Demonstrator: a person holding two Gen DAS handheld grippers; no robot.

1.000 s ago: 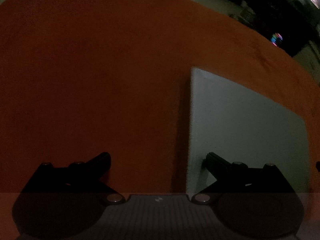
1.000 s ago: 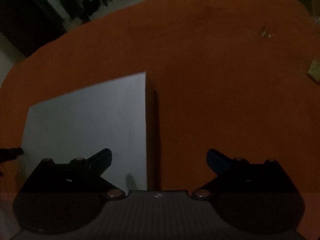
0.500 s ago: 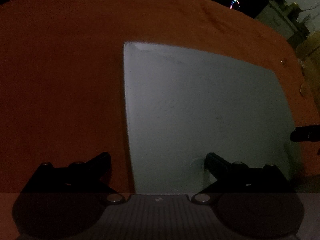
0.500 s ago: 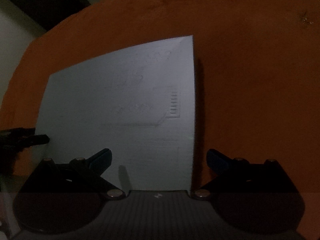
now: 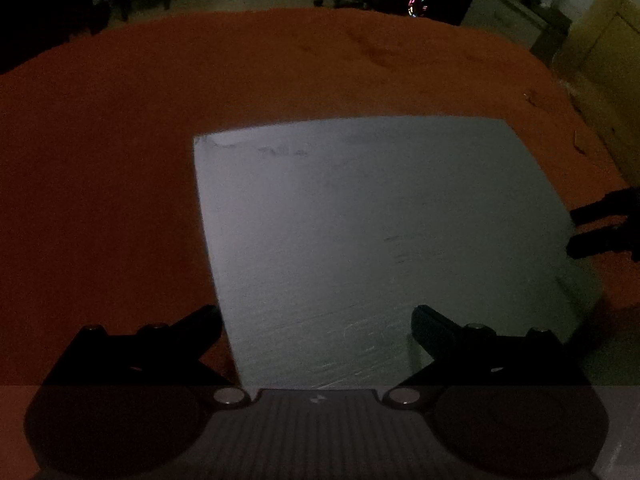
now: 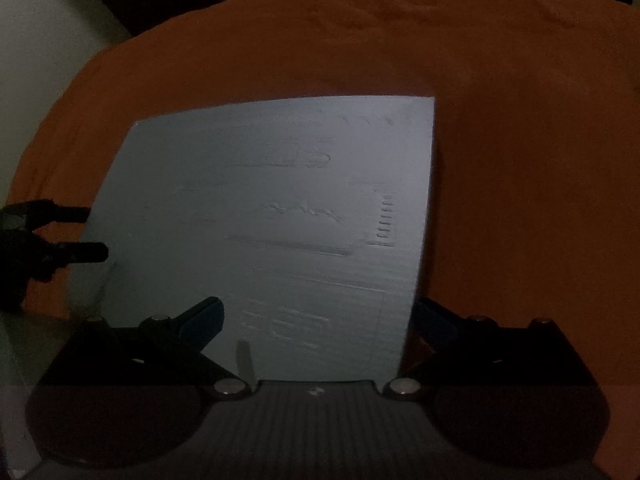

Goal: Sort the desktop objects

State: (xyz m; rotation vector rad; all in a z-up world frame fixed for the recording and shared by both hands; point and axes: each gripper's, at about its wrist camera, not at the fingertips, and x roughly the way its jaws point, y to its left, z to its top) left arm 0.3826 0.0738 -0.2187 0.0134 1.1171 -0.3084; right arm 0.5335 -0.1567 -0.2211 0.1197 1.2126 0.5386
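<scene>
A flat pale grey sheet lies on the orange cloth; in the right wrist view the sheet shows faint embossed marks. My left gripper is open and empty above the sheet's near left corner. My right gripper is open and empty above the sheet's near right part. The right gripper's fingers show at the right edge of the left wrist view, beside the sheet. The left gripper's fingers show at the left edge of the right wrist view, touching or just off the sheet's left edge.
The scene is dim. The orange cloth covers the whole table. Small scraps lie on the cloth at the far right. Dark furniture and a small coloured light ring stand beyond the table's far edge. A wooden cabinet is at the far right.
Both grippers have swung towards the sheet, which now fills the middle of each view. Each gripper's fingers have come into the other's view. Both stay open.
</scene>
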